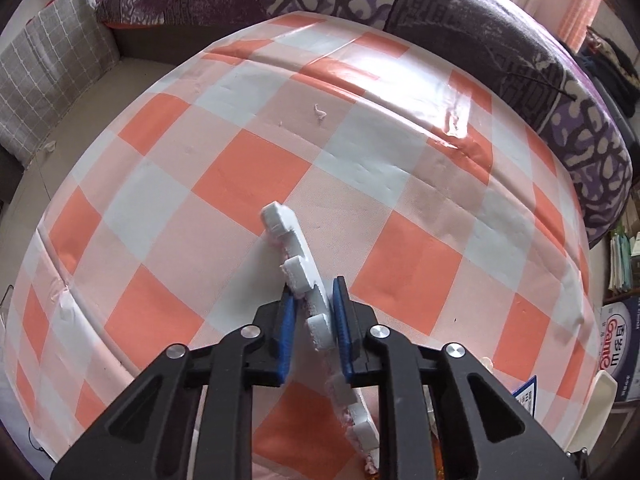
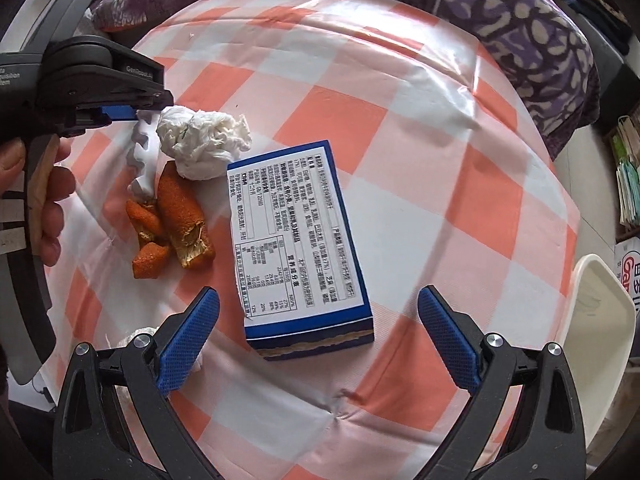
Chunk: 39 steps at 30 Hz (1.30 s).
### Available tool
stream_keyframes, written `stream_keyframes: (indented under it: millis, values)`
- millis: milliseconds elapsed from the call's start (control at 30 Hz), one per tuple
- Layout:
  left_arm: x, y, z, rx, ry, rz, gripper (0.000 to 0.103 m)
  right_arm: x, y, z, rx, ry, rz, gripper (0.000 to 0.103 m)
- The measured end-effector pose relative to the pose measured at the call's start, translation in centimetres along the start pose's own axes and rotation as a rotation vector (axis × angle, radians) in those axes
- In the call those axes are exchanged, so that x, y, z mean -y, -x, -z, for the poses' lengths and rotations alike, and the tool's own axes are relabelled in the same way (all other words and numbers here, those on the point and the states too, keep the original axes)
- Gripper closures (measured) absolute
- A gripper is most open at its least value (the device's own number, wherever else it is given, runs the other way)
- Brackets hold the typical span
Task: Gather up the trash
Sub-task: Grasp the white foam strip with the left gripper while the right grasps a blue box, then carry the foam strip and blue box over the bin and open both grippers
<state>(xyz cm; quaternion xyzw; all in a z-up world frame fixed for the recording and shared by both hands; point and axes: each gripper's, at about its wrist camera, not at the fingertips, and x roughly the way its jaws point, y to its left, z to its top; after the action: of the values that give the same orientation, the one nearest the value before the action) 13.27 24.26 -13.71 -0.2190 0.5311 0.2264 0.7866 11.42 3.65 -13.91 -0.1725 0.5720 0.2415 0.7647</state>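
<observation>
My left gripper [image 1: 314, 312] is at the left of the litter, jaws nearly shut and clamped on a white toothed foam strip [image 1: 298, 264]; the blue pads press both its faces. The strip's long axis runs with the fingers, one end poking out ahead over the checked worktop [image 1: 400, 216], the other trailing back under the gripper body. In the right wrist view the same gripper [image 2: 138, 114] shows at the left edge with the strip [image 2: 142, 156] hanging down toward the cloth; I can't tell if its low end touches. Just right of it sits a crumpled white tissue [image 2: 204, 142], and below that a few pieces of orange peel [image 2: 176, 216], touching or nearly touching each other. Further right is the blue and white carton [image 2: 300, 248], lying flat with its label face up, its long axis running away from me and a bit tilted. My right gripper [image 2: 318, 336] has its jaws wide apart with nothing in them, and the carton's near end lies just ahead, between the two fingers, so the right hand is clearly nearer it. I judge the short width of the carton fits across the jaws as they are aimed. The label is dense small print with a nutrition-style table, unreadable at this size. A white chair back [image 2: 596, 320] stands at the right edge. Beyond it a box [image 2: 632, 276] shows red letters, "Ga" here and "Game" in the left view. The left gripper's body carries a partly legible "GenRobot" marking.
</observation>
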Motion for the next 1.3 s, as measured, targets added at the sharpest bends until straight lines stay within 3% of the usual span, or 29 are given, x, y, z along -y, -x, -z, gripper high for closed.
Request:
stream_keyframes:
  millis: [100, 200, 500, 767, 967, 1300]
  values:
    - [-1.2, 0.2, 0.0, -0.004, 0.023, 0.009, 0.092, -0.5, -0.2, -0.2, 0.016, 0.007, 0.032, 0.015]
    - [-2.5, 0.6, 0.1, -0.003, 0.048, 0.023, 0.092, -0.6, 0.4, -0.5, 0.043, -0.011, 0.021, 0.046]
    - [-4.2, 3.8, 0.1, 0.079, 0.068, 0.024, 0.092, 0.3, 3.0, -1.6, 0.159, -0.115, -0.037, 0.046]
    - [-4.2, 7.4, 0.3, 0.217, 0.085, -0.003, 0.092, 1.2, 6.2, -1.9, 0.346, -0.141, 0.018, 0.045]
    - [-3.7, 10.6, 0.9, 0.319, 0.127, 0.020, 0.092, 2.7, 7.8, -1.8, 0.412, -0.198, 0.017, 0.045]
    - [-0.4, 11.7, 2.4, 0.328, 0.043, 0.051, 0.092, 4.3, 9.8, -0.9, 0.470, -0.228, 0.058, 0.045]
